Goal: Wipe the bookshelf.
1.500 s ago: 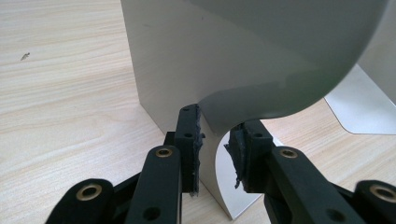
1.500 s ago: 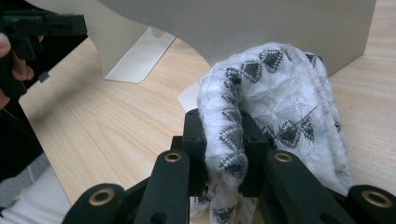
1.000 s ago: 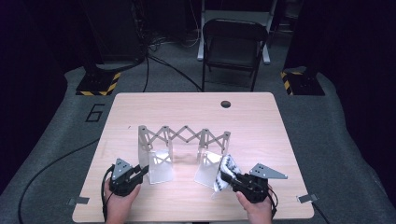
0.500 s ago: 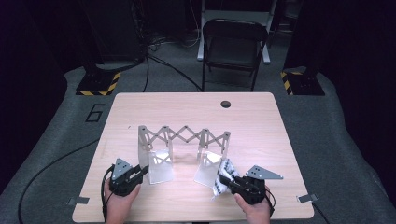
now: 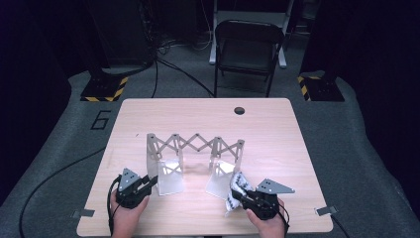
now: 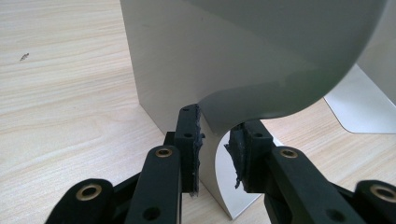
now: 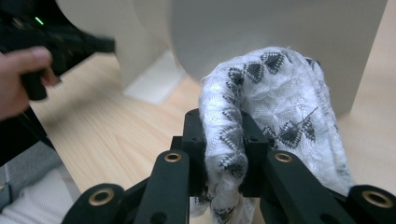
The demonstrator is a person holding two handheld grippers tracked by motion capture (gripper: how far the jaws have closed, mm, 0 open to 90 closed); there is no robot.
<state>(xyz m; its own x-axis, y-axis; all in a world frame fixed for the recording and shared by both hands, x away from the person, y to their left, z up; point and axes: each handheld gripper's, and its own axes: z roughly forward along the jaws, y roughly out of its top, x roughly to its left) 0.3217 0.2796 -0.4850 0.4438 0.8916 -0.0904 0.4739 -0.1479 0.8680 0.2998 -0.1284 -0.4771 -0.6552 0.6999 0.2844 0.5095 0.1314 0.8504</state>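
Note:
A grey scissor-lattice rack [image 5: 195, 144] stands mid-table between two bent metal plates. My left gripper [image 5: 152, 181] reaches the left plate [image 5: 171, 176]. In the left gripper view that gripper [image 6: 214, 149] is shut on the curved lower edge of this plate [image 6: 243, 60], one pad on each face. My right gripper [image 5: 237, 196] is in front of the right plate [image 5: 220, 178], shut on a white cloth with black diamond pattern [image 5: 237, 186]. In the right gripper view the cloth [image 7: 271, 88] bulges out over the jaws of the gripper [image 7: 223, 149], close to the plate [image 7: 280, 28].
The wooden table [image 5: 267, 129] has a round cable hole [image 5: 239, 110] near its far edge. A black folding chair [image 5: 247, 44] stands beyond it. Two bases with yellow-black stripes [image 5: 104, 91] [image 5: 319, 89] flank the far corners. A cable trails off the left side.
My right gripper has sunk a little toward the near table edge with the cloth in it. The left gripper and the rack have stayed put.

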